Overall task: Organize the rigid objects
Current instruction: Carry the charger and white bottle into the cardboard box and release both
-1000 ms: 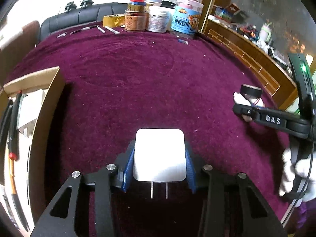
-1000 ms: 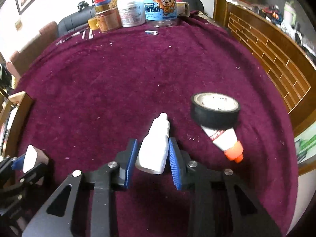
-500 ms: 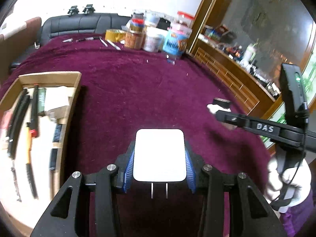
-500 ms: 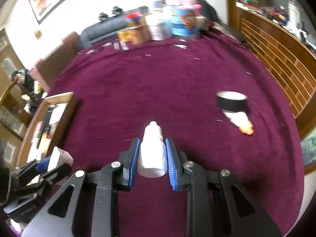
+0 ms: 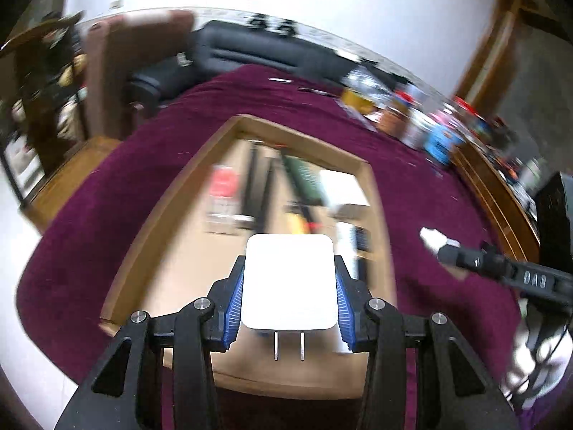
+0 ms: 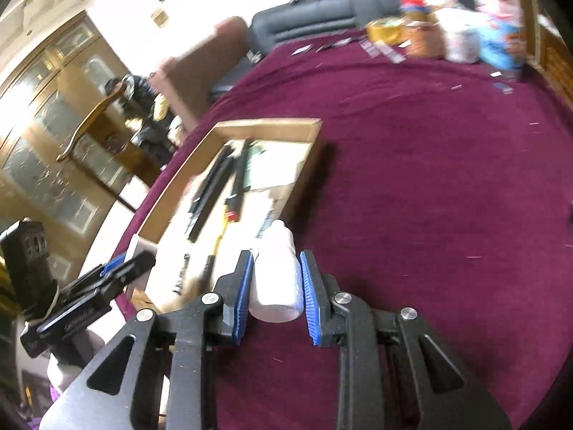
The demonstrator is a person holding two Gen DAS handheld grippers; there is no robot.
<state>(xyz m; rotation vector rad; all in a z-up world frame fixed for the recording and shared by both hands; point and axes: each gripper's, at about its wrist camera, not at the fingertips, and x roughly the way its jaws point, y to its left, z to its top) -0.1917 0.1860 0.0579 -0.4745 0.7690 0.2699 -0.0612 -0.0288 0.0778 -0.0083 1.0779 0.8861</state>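
My left gripper (image 5: 289,288) is shut on a white plug adapter (image 5: 289,279), prongs toward the camera, held above the near part of a shallow cardboard box (image 5: 372,179). My right gripper (image 6: 275,279) is shut on a small white bottle (image 6: 275,276), held above the maroon cloth just right of the box (image 6: 304,175). The box holds several black tools, a red-handled tool (image 6: 232,211) and white items. The right gripper shows in the left wrist view (image 5: 444,251); the left gripper shows in the right wrist view (image 6: 123,263).
The table wears a maroon cloth (image 6: 429,179). Jars and tubs (image 6: 462,39) and a yellow tape roll (image 6: 385,30) stand at the far edge. A black sofa (image 5: 258,53) and a brown chair (image 5: 118,71) stand beyond the table.
Both grippers have swung left toward the box with their loads. The left one now hangs over the box. The black tape roll has left the right wrist view.
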